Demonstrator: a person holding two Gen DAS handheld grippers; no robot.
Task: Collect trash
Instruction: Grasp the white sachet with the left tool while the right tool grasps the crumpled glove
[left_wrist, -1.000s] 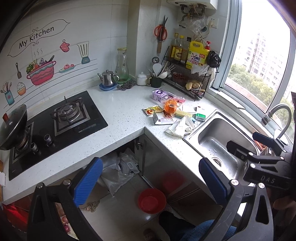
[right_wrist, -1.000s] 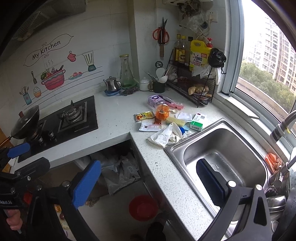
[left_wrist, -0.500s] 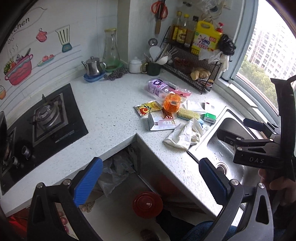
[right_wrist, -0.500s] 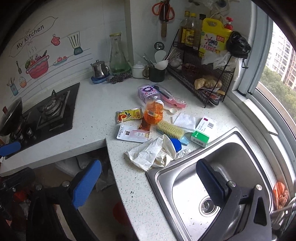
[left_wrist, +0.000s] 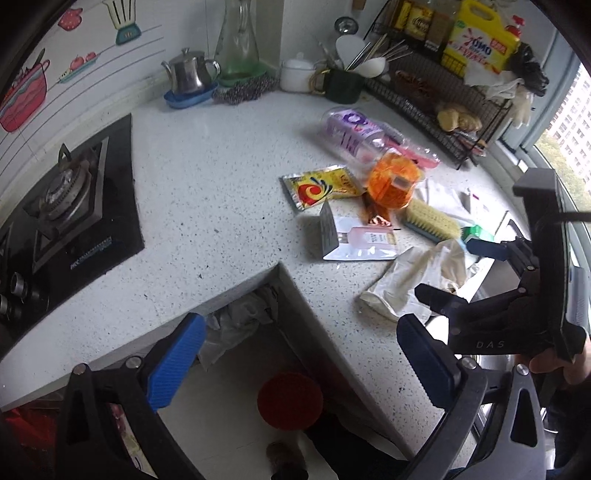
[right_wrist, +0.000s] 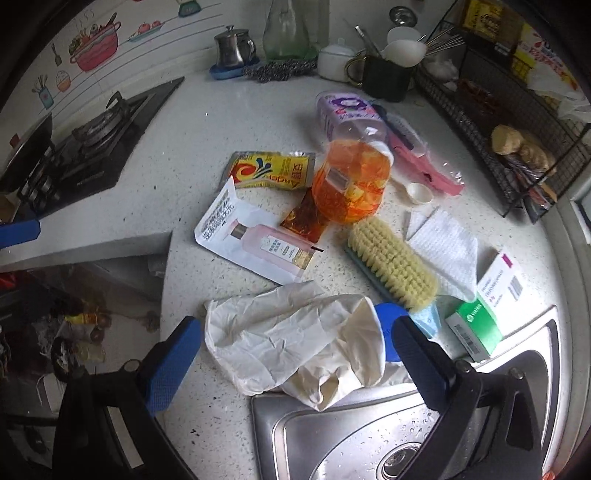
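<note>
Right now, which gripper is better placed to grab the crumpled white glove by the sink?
Right. The right gripper is open with the crumpled white glove between its fingers; the left gripper hangs off the counter edge.

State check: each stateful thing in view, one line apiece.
left gripper: open, empty, above the counter edge.
right gripper: open, empty, jaws either side of the crumpled glove.
crumpled glove: lying flat, cuff hanging over the sink rim.
sink: wet, drain uncovered.
orange bottle: on its side, empty-looking.
purple bottle: on its side.
white sachet: torn open, one corner curled up.
scrub brush: bristles up.
</note>
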